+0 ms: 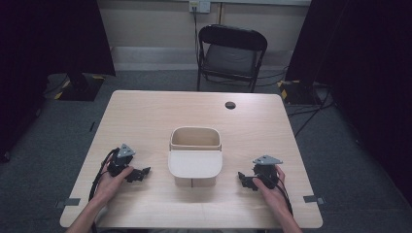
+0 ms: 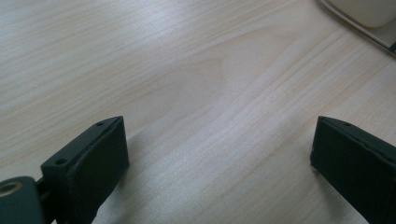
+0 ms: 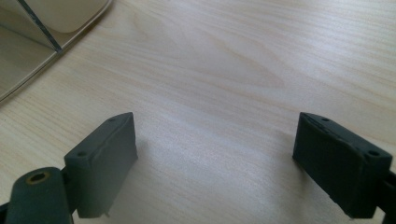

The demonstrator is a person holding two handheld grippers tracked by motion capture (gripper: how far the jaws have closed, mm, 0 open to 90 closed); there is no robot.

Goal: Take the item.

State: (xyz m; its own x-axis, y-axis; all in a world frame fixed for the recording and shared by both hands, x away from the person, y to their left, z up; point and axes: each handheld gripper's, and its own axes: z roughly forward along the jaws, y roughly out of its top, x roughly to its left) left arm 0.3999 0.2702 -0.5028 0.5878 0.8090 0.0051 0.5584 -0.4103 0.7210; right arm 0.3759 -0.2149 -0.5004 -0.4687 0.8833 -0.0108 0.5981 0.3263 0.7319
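A light wooden box [image 1: 195,140] with an open top and a pale lid [image 1: 195,164] hanging over its near side stands at the middle of the table [image 1: 145,116]. My left gripper [image 1: 141,174] rests on the table to the box's left, open, jaws pointing toward the box. My right gripper [image 1: 244,179] rests to the box's right, also open. In the left gripper view [image 2: 219,154] and the right gripper view [image 3: 215,149] the black jaws stand wide apart over bare wood with nothing between them. A corner of the box [image 3: 42,28] appears at the upper left of the right gripper view.
A small dark round hole cover [image 1: 230,105] sits near the table's far edge. A black folding chair [image 1: 231,56] stands beyond the table. Dark curtains hang at both sides. Tape marks [image 1: 68,202] lie on the floor by the near corners.
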